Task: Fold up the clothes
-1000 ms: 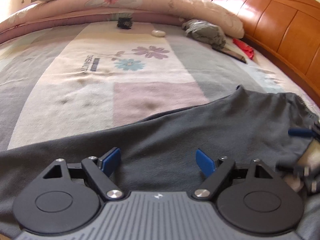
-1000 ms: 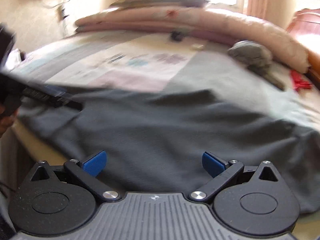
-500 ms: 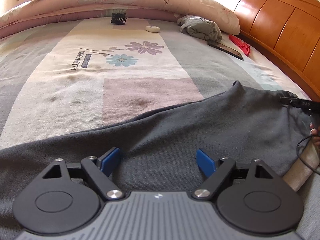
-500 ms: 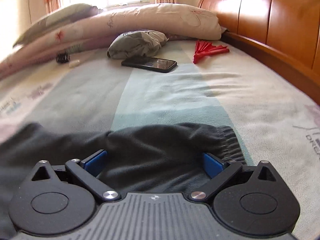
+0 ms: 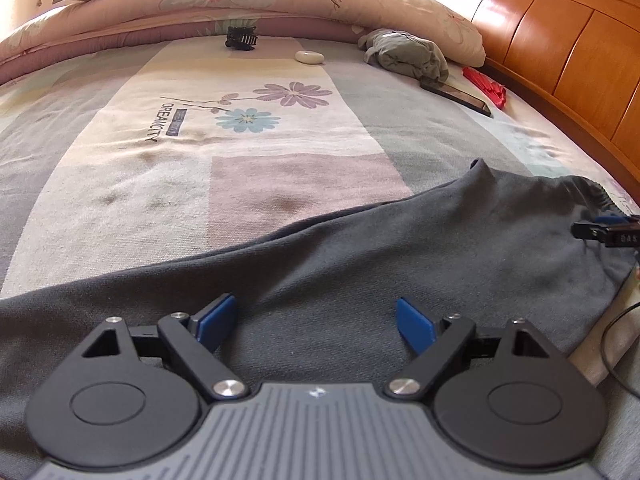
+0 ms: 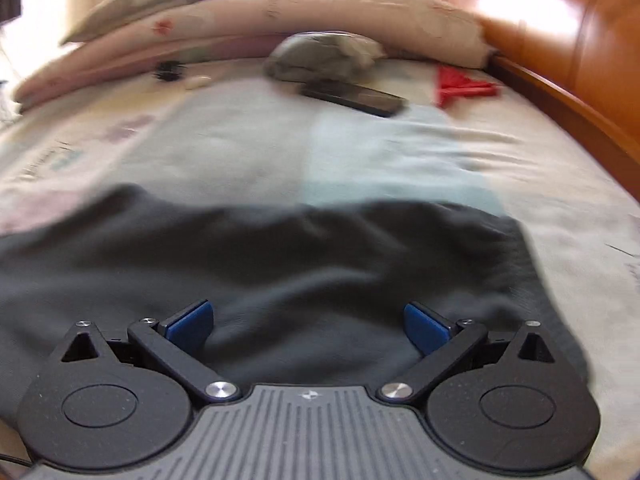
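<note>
Trousers (image 5: 400,264), dark grey, lie spread flat across the near edge of the bed (image 5: 280,184), elastic waistband toward the wooden headboard (image 5: 560,48). Left gripper (image 5: 316,320) hovers over mid-leg, jaws opening, pinching nothing. Right gripper (image 6: 308,326) sits just above the waistband end, jaws wide, empty. Step looks like pre-grasp positioning; next, both must pinch fabric edges for the first fold.

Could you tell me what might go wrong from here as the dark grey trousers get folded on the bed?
1. The dark grey trousers hang over the near bed edge, so a pull toward it could slide them off.
2. Both the left gripper and the right gripper hover with jaws wide apart, gripping nothing; a shallow pinch may catch only one layer.
3. The black phone and red folding fan lie beyond; a swung leg might sweep them.
</note>
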